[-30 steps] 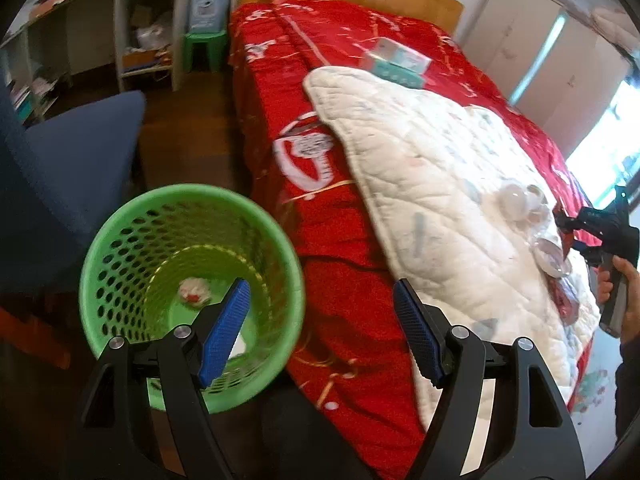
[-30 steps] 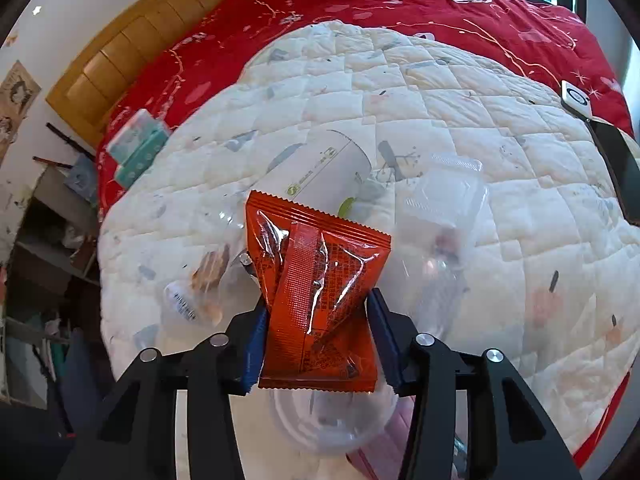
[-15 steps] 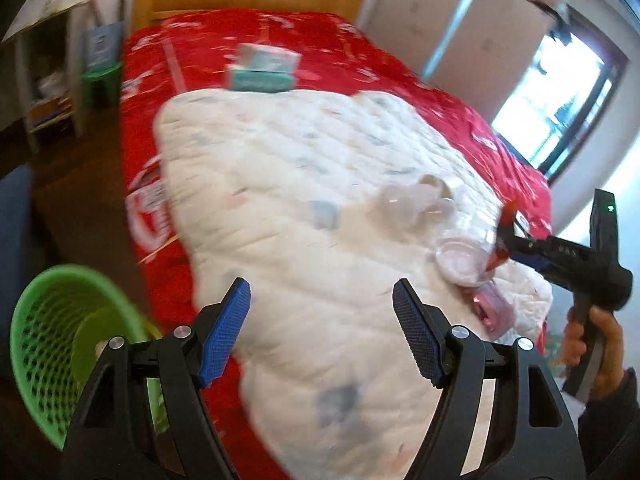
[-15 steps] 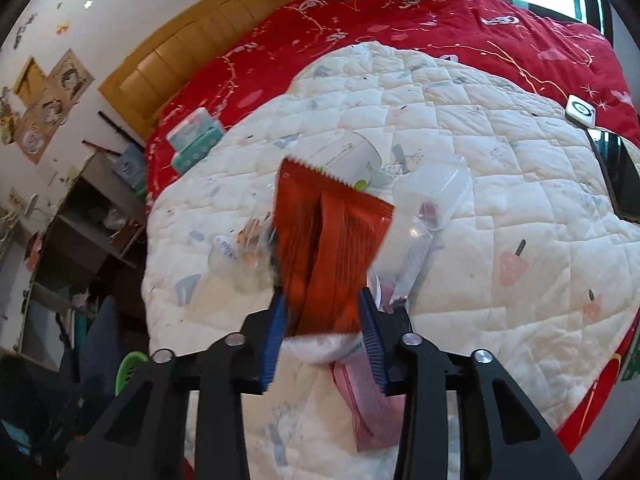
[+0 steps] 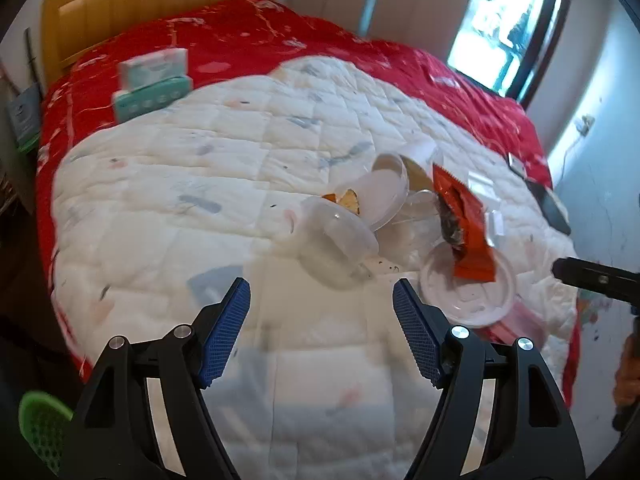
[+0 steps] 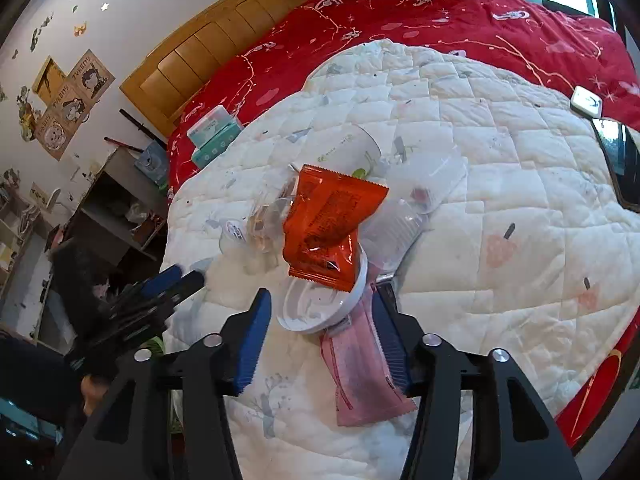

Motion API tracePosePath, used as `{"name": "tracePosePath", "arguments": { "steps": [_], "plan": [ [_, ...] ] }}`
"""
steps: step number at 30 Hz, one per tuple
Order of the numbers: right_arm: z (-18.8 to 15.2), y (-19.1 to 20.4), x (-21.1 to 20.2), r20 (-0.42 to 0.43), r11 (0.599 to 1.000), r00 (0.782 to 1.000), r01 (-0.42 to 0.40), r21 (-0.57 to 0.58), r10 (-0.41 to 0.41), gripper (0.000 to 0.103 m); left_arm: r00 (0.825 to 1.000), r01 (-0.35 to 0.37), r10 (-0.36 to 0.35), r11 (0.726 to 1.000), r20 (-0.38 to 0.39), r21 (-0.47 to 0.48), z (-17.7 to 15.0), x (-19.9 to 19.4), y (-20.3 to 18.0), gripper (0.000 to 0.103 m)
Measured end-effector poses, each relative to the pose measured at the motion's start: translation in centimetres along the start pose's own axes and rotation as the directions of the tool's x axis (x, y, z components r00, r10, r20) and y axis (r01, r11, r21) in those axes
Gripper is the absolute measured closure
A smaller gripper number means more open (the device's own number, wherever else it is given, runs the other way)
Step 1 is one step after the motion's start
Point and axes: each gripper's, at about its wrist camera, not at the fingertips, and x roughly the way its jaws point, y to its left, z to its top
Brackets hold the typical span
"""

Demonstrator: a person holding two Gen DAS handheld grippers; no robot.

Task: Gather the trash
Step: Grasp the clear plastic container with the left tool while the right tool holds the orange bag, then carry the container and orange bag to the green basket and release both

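A pile of trash lies on the white quilt (image 5: pixel 200 184): an orange-red snack wrapper (image 6: pixel 330 228) on a white lid (image 6: pixel 320 304), clear plastic cups (image 5: pixel 340 236) and a pink packet (image 6: pixel 362 376). The wrapper also shows in the left wrist view (image 5: pixel 464 228). My right gripper (image 6: pixel 320 340) is open, just in front of the lid, free of the wrapper. My left gripper (image 5: pixel 322 332) is open and empty, over the quilt short of the cups. The green bin (image 5: pixel 40 428) shows only at the lower left corner.
A teal tissue box (image 5: pixel 154 84) sits on the red bedspread (image 5: pixel 280 36) near the wooden headboard. A phone and a small white device (image 6: pixel 586 100) lie at the quilt's right edge. Shelves (image 6: pixel 112 208) stand left of the bed.
My right gripper has opened and let the wrapper drop onto the white lid. My left gripper has swung from the green bin to face the trash pile.
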Motion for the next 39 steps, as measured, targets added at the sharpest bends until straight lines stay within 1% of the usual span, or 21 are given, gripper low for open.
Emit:
{"name": "tracePosePath", "arguments": {
  "steps": [2, 3, 5, 7, 8, 10, 11, 13, 14, 17, 23, 27, 31, 33, 35, 39],
  "plan": [
    [-0.1, -0.3, 0.0, -0.004, 1.000, 1.000, -0.006, 0.001, 0.006, 0.046, 1.000, 0.000, 0.000, 0.999, -0.017, 0.039, 0.4, 1.2, -0.2, 0.028],
    [-0.1, -0.3, 0.1, -0.005, 1.000, 1.000, -0.008, -0.001, 0.008, 0.046, 1.000, -0.007, 0.008, 0.998, -0.026, 0.058, 0.7, 2.0, -0.3, 0.026],
    [-0.2, -0.3, 0.1, -0.004, 1.000, 1.000, -0.007, -0.018, 0.007, 0.042, 0.999, -0.011, 0.013, 0.997, -0.034, 0.076, 1.1, 3.0, -0.4, 0.025],
    [-0.3, -0.1, 0.2, -0.003, 0.999, 1.000, -0.004, -0.033, 0.004, 0.035, 0.999, -0.021, 0.024, 0.996, -0.039, 0.090, 1.5, 4.0, -0.5, 0.025],
    [-0.3, 0.0, 0.2, -0.004, 0.999, 1.000, -0.004, -0.042, 0.003, 0.034, 0.999, -0.008, 0.012, 0.995, -0.043, 0.097, 1.6, 4.5, -0.5, 0.025],
    [-0.3, 0.2, 0.3, -0.002, 0.998, 1.000, 0.007, -0.061, -0.007, 0.029, 0.999, 0.001, 0.004, 0.994, -0.043, 0.109, 1.9, 5.1, -0.8, 0.025],
    [-0.3, 0.2, 0.4, -0.001, 0.998, 1.000, 0.010, -0.066, -0.010, 0.028, 0.999, 0.009, -0.005, 0.993, -0.038, 0.115, 2.0, 5.3, -0.9, 0.025],
    [-0.2, 0.3, 0.5, -0.002, 0.997, 1.000, 0.013, -0.075, -0.013, 0.026, 0.999, 0.022, -0.018, 0.991, -0.033, 0.134, 2.1, 5.6, -1.2, 0.028],
    [-0.2, 0.2, 0.5, -0.002, 0.997, 1.000, 0.012, -0.075, -0.012, 0.025, 0.999, 0.022, -0.018, 0.989, -0.028, 0.145, 2.1, 5.8, -1.3, 0.037],
    [-0.2, 0.3, 0.6, -0.004, 0.997, 1.000, 0.014, -0.074, -0.015, 0.023, 1.000, 0.027, -0.025, 0.989, -0.014, 0.146, 1.9, 5.6, -1.3, 0.038],
    [0.2, 1.0, 1.6, -0.010, 0.994, 0.999, 0.034, -0.107, -0.036, 0.022, 0.999, 0.030, -0.033, 0.993, 0.029, 0.112, 0.9, 2.9, -0.9, 0.039],
    [1.0, 2.2, 3.2, -0.024, 0.990, 0.998, 0.046, -0.132, -0.050, 0.022, 0.999, 0.027, -0.028, 0.999, 0.042, 0.038, -0.1, 0.2, 0.6, 0.039],
    [2.1, 3.6, 4.7, -0.040, 0.983, 0.998, 0.049, -0.178, -0.057, 0.022, 0.997, 0.016, -0.015, 1.000, 0.070, -0.003, -1.4, -2.4, 1.8, 0.039],
    [2.7, 4.1, 5.7, -0.053, 0.976, 0.995, 0.076, -0.206, -0.088, 0.022, 0.997, 0.007, -0.005, 1.000, 0.082, -0.026, -2.0, -3.7, 2.6, 0.039],
    [3.0, 4.1, 6.8, -0.074, 0.975, 0.992, 0.080, -0.208, -0.098, 0.022, 0.995, -0.003, 0.008, 0.998, 0.096, -0.058, -2.7, -4.9, 3.5, 0.039],
    [2.8, 4.5, 8.5, -0.077, 0.957, 0.983, 0.142, -0.255, -0.166, 0.022, 0.993, -0.013, 0.026, 0.994, 0.111, -0.113, -4.0, -6.8, 5.0, 0.039]
  ]
}}
